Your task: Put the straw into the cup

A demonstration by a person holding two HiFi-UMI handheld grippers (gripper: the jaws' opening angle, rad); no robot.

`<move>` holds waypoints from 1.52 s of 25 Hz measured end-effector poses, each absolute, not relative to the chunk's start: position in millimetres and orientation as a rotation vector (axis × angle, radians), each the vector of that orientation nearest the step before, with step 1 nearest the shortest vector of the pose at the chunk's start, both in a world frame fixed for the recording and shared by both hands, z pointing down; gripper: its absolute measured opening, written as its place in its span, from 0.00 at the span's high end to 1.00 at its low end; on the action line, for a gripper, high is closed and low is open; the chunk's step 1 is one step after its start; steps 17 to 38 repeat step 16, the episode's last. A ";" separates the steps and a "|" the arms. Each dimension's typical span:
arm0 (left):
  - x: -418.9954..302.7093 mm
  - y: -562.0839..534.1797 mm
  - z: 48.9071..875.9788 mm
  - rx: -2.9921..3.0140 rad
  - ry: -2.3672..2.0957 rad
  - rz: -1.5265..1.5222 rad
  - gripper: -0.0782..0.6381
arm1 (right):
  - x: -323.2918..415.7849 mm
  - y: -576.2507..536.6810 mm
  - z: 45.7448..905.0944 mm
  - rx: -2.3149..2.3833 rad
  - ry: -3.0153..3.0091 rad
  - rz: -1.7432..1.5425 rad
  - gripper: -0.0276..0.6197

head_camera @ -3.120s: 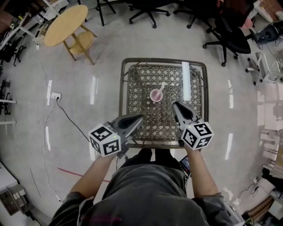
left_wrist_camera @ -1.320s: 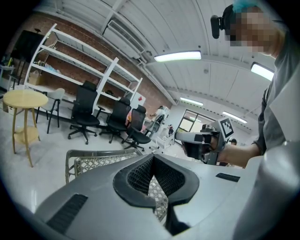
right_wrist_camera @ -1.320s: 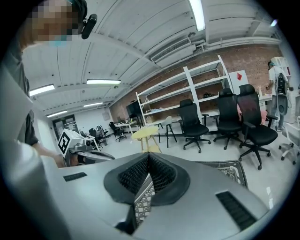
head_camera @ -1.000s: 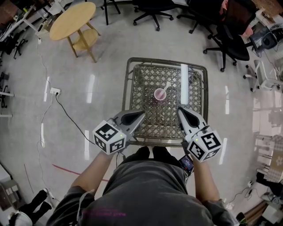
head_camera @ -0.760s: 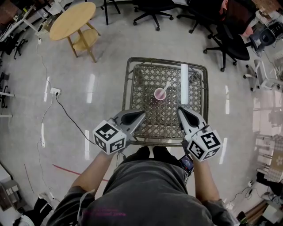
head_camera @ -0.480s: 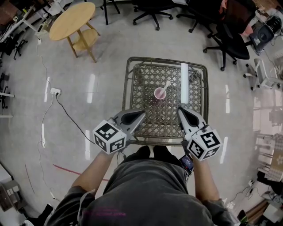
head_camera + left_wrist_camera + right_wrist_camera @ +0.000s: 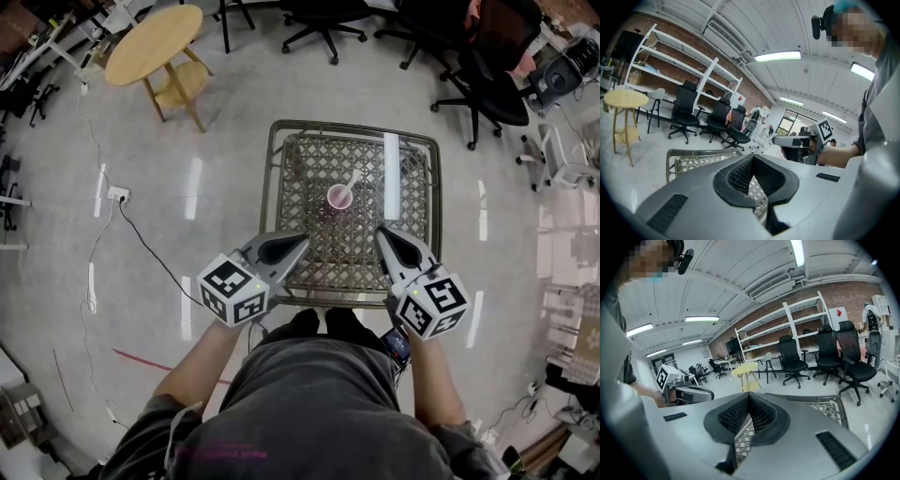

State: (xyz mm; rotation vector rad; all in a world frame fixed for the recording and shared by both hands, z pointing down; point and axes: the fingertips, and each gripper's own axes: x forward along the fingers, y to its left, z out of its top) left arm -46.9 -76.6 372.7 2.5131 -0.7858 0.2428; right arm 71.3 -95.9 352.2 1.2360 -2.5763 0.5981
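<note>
Standing well inside the table (image 7: 274, 178) edges, cup (image 7: 337, 198) with straw (image 7: 352, 180).

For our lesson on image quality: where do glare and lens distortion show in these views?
Head view: streaks glare on the glossy floor and across the table; edges bow fisheye-style. Left gripper view and right gripper view: shelving curves, corners darken.

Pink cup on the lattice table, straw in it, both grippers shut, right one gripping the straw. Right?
Wrong on one point: the right gripper grips nothing. The right gripper view shows its fingers shut on each other, with nothing between. The rest holds: straw in the pink cup on the lattice table, left gripper shut too.
</note>
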 end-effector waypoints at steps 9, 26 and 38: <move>-48.0 -71.3 370.5 2.523 -0.784 0.226 0.88 | 69.3 -90.6 349.3 1.241 -2.580 0.585 0.94; -51.4 -66.1 367.0 2.529 -0.786 0.218 0.88 | 63.0 -84.2 347.7 1.238 -2.583 0.586 0.94; -51.4 -66.1 367.0 2.529 -0.786 0.218 0.88 | 63.0 -84.2 347.7 1.238 -2.583 0.586 0.94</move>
